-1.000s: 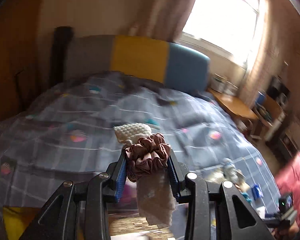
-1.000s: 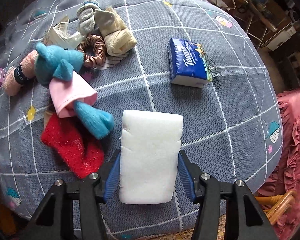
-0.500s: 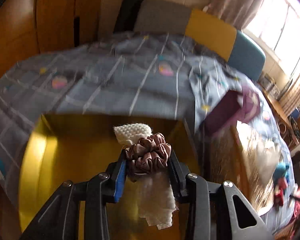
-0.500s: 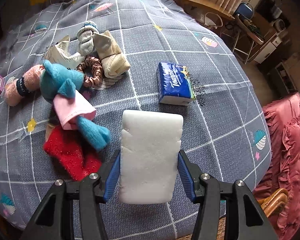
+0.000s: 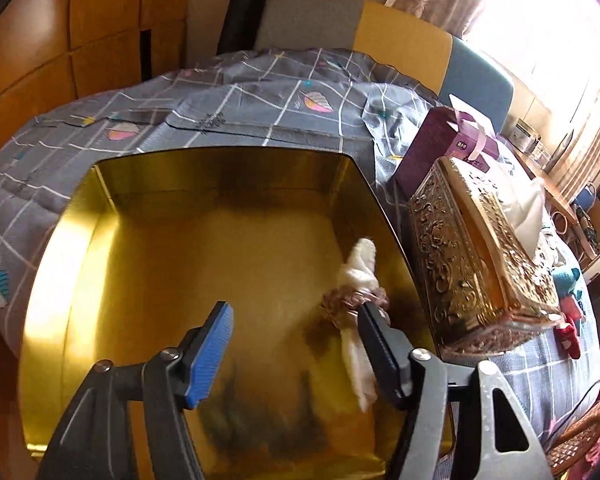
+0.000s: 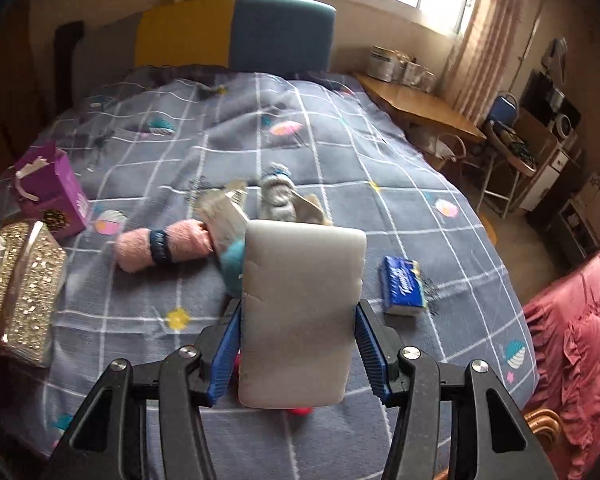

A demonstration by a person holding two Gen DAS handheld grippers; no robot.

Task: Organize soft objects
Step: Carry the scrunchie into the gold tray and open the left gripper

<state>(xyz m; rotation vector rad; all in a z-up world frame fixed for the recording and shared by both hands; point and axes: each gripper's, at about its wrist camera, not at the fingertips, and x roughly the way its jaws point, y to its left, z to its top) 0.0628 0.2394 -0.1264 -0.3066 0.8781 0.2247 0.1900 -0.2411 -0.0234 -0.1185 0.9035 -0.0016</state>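
Observation:
My left gripper (image 5: 294, 326) hangs over the gold tin (image 5: 100, 240), its jaws opening and clear of everything. A pale cloth bundled with a mauve scrunchie (image 5: 354, 300) lies blurred against the tin's right wall, beside the right finger. My right gripper (image 6: 298, 330) is shut on a white sponge block (image 6: 300, 320), held above the bed. Behind the sponge lie a pink roll with a dark band (image 6: 162, 246), a grey sock (image 6: 276, 198) and a teal plush (image 6: 232, 266), partly hidden.
An ornate gold box (image 5: 484, 256) and a purple bag (image 5: 440, 144) stand right of the tin. A blue tissue pack (image 6: 402, 286) lies on the grey checked bedspread (image 6: 340, 148). A red ruffled cover (image 6: 576, 348) is at the right, a desk and chair beyond.
The left gripper came down over the gold tin and opened, letting go of the cloth and scrunchie. The right gripper rose and tilted up with the sponge, so more of the room shows.

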